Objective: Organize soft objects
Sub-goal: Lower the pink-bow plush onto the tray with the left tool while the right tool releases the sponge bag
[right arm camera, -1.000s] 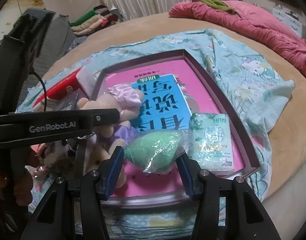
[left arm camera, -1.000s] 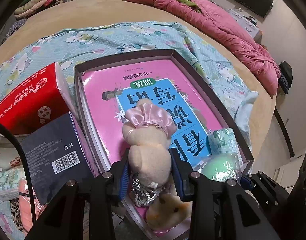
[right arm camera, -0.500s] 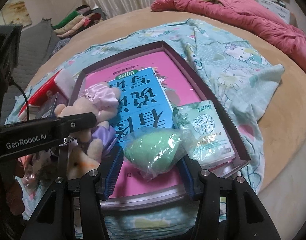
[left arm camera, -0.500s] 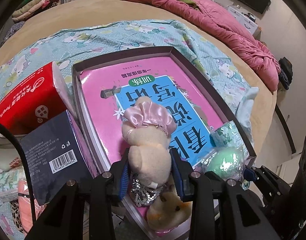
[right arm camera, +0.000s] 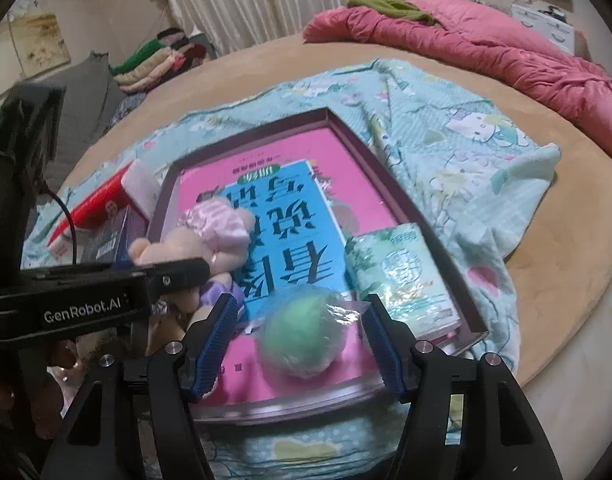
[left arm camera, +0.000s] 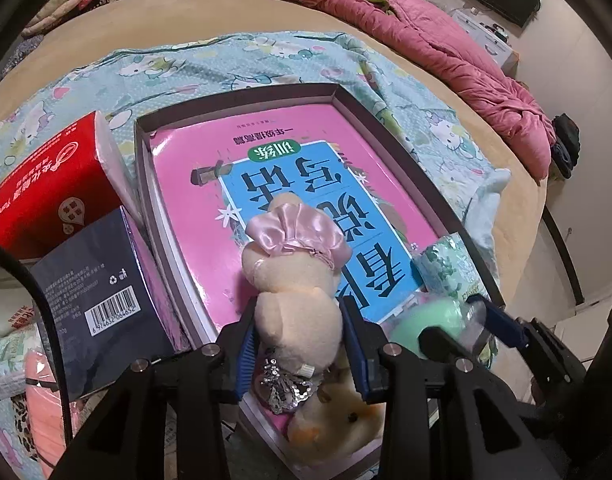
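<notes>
Left gripper (left arm camera: pixel 302 344) jaws clamp plush doll (left arm camera: pixel 296 300) over tray (left arm camera: pixel 234 98) for placing; right gripper (right arm camera: pixel 302 336) jaws opening, dropping wrapped green ball (right arm camera: pixel 304 336) at lower-centre.

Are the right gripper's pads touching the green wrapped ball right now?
Apart. The right wrist view shows gaps both sides of the green wrapped ball as the right gripper opens.

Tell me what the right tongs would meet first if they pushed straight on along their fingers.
The wrapped green ball, lying between the opening right tongs, clear of both pads. Beyond it probably the pink book in the box; depth is unclear.
</notes>
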### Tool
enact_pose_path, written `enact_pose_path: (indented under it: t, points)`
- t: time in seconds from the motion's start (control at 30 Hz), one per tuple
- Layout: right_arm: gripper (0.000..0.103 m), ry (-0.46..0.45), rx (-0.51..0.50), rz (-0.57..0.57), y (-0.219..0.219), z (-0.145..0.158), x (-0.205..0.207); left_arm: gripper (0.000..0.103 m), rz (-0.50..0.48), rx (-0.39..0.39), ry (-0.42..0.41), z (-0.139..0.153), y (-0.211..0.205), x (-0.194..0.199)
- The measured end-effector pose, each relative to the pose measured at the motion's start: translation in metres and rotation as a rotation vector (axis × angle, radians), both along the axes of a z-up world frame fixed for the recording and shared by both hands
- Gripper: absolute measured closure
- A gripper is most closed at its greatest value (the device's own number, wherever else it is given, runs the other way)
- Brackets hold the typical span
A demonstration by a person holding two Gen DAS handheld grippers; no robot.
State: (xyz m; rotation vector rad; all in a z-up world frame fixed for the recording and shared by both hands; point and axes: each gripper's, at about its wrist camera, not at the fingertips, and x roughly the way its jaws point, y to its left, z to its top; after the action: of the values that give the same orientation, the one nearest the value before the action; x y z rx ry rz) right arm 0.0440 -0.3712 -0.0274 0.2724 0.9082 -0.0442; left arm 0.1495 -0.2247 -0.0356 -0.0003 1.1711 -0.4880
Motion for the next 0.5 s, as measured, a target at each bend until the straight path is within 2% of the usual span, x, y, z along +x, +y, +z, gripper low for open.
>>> enact_pose_path:
  t: [0.13,0.27,0.3,0.33,0.5]
  points:
    - [0.036,-0.038,0.005,-0.030,-0.006,0.007,-0.005,0.059,0.003,0.010,0.004,0.000,-0.001,-0.001]
    - [0.035,-0.071,0.004,-0.057,-0.011,0.013,-0.008,0.050,0.008,0.037,-0.011,0.002,-0.001,-0.002]
    - [0.034,-0.074,0.003,-0.059,-0.011,0.014,-0.009,0.048,0.007,0.037,-0.011,0.002,-0.001,-0.003]
    - [0.028,-0.076,0.001,-0.061,-0.012,0.014,-0.009,0.047,0.007,0.036,-0.013,0.003,0.000,-0.004]
    - [0.027,-0.089,-0.010,-0.058,-0.010,0.016,-0.010,0.044,0.008,0.049,-0.026,0.008,0.001,-0.007]
